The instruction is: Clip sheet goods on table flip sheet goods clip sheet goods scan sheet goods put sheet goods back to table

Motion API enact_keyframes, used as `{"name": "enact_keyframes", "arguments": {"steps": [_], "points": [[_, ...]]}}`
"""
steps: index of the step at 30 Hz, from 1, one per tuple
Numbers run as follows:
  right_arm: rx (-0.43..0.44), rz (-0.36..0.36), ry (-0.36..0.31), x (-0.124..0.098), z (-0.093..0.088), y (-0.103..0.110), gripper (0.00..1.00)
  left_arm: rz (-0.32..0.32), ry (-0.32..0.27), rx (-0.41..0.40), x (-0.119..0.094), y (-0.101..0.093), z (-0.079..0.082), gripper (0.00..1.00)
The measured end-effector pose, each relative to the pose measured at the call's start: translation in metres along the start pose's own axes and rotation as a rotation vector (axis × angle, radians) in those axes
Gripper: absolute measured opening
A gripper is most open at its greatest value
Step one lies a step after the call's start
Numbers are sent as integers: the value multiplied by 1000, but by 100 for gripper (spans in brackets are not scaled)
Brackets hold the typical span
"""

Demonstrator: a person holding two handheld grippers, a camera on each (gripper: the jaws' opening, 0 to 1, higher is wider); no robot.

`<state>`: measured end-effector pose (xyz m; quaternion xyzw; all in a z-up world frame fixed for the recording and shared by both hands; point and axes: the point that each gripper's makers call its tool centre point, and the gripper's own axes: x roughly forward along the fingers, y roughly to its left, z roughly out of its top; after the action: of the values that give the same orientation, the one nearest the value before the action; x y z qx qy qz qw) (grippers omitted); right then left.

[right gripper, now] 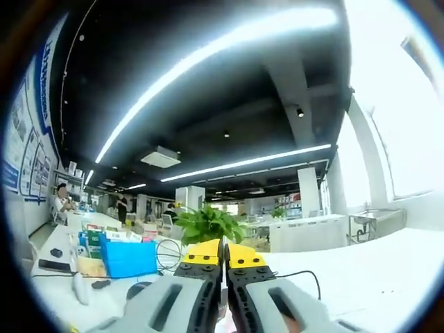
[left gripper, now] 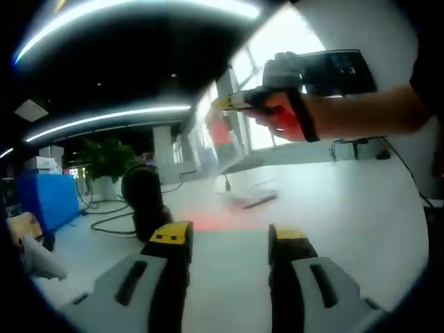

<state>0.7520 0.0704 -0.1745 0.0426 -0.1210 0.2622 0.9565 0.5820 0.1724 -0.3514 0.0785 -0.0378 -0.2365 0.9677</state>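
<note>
From my left gripper (left gripper: 229, 243) I see its fingers spread wide apart with nothing between them, low over the white worktop (left gripper: 347, 208). Ahead of them my right gripper (left gripper: 229, 103) comes in from the right, held up in a hand (left gripper: 284, 114). It pinches a clear sheet (left gripper: 222, 139) that hangs from its tip above the worktop; the sheet is blurred, with a reddish patch on it, so I can't make out more. A red glow (left gripper: 215, 222) lies on the worktop below it, and something flat (left gripper: 250, 199) rests just beyond, too smeared to name. A black scanner (left gripper: 142, 198) stands at the left, near a plant (left gripper: 107, 159) and a blue box (left gripper: 45, 198).

From my right gripper (right gripper: 223, 260) the yellow tips are pressed together. I think the sheet is clamped there, though it barely shows. Beyond are a plant (right gripper: 205, 223), a blue bin (right gripper: 128, 257) and ceiling light strips (right gripper: 208, 52).
</note>
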Motion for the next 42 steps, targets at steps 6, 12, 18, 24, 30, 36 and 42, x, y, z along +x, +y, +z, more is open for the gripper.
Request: {"name": "enact_keyframes", "arguments": {"steps": [6, 12, 18, 24, 30, 36, 42], "points": [[1, 23, 22, -9, 1, -5, 0, 2, 7, 5, 1, 0, -1, 36], [-6, 52, 37, -17, 4, -4, 0, 9, 7, 5, 0, 1, -1, 36], [-39, 89, 50, -25, 10, 1, 0, 8, 6, 3, 0, 1, -1, 36], [-57, 99, 60, -31, 18, -5, 0, 10, 4, 1, 0, 1, -1, 36], [-94, 101, 70, -35, 20, -13, 0, 11, 6, 3, -1, 1, -1, 36], [-139, 106, 87, -39, 17, -23, 0, 15, 9, 5, -1, 1, -1, 36], [-238, 113, 109, -43, 9, -32, 0, 16, 6, 4, -1, 1, -1, 36]]}}
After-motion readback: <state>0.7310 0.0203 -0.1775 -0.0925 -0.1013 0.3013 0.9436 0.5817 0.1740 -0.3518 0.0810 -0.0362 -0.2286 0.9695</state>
